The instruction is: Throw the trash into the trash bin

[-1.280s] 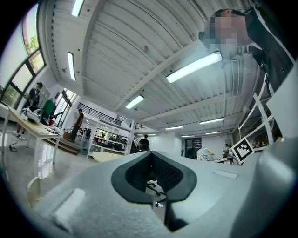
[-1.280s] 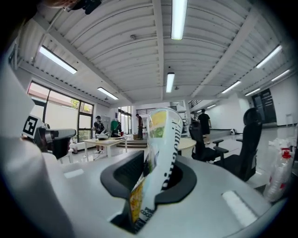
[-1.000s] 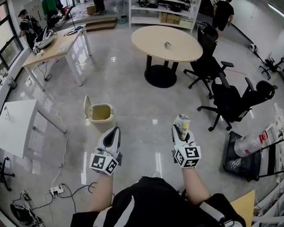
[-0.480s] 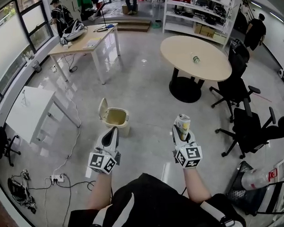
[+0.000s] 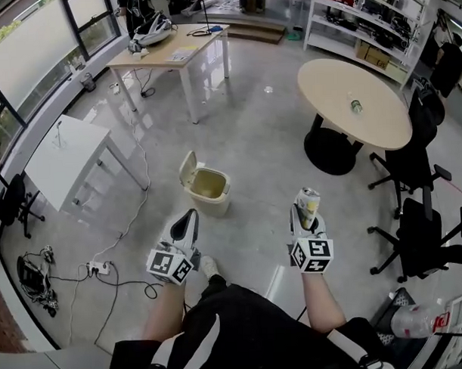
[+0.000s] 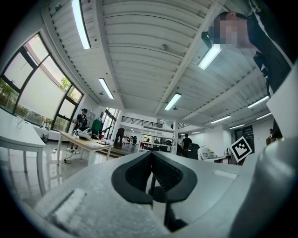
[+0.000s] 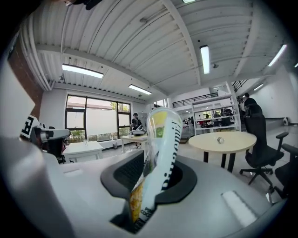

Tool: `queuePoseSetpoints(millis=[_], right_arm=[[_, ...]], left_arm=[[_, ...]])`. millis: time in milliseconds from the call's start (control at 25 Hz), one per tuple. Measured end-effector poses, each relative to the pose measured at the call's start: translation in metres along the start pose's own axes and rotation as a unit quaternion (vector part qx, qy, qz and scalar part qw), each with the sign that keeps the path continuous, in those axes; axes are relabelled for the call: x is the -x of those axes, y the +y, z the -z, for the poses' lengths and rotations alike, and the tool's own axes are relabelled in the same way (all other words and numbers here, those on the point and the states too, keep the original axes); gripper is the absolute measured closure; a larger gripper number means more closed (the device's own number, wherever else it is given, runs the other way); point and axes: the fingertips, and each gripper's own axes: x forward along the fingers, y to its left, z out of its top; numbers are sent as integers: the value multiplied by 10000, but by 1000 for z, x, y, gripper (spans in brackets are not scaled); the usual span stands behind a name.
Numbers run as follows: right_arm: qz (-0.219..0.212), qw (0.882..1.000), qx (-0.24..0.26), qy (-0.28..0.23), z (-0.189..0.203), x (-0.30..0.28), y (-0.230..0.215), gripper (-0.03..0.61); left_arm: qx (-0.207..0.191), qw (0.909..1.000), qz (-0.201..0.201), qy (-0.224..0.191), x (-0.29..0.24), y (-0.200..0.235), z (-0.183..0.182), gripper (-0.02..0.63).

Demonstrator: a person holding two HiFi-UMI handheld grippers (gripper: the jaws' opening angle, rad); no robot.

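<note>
Reading the can [image 7: 160, 153] was only half possible. Bold black letters ran lengthwise up its white side in the right gripper view, but they wrapped out of sight and gave no whole word. The small print on the yellow patch at its lower end was too fine to make out.

The right gripper [image 7: 153, 179] had its jaws closed partway on that lower end, pads pressed to the metal. The can's long axis rose out of the grip, leaning a little to the right with its top end uppermost. Its body looked pinched narrower where the dark ribbed pads held it.

In the head view the can [image 5: 308, 201] stood above the right gripper [image 5: 308, 213], with its silver top pointing away from the person. It was well to the right of the trash bin [image 5: 207, 204].

That bin was a small beige plastic box with rounded corners. It sat on the glossy grey floor with its lid tipped up on the left side.

The left gripper [image 5: 189, 219] pointed towards the bin, and in its own view the left gripper [image 6: 151, 160] had its smooth grey jaws drawn together on nothing. Each gripper carried a cube with black-and-white square markers.
</note>
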Motion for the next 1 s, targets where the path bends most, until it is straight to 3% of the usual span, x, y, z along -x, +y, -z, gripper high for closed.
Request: queuePoseSetpoints(millis=[240, 520, 1000], right_arm=[[-408, 9989, 186, -160, -19, -70, 44, 494], [-725, 9962, 413, -238, -41, -148, 86, 494], [-1246, 9909, 500, 127, -20, -255, 184, 491]], left_arm=[[-44, 9996, -265, -107, -17, 73, -6, 611], [-229, 9991, -294, -207, -55, 149, -22, 611], [-9, 9973, -720, 117, -43, 264, -5, 611]])
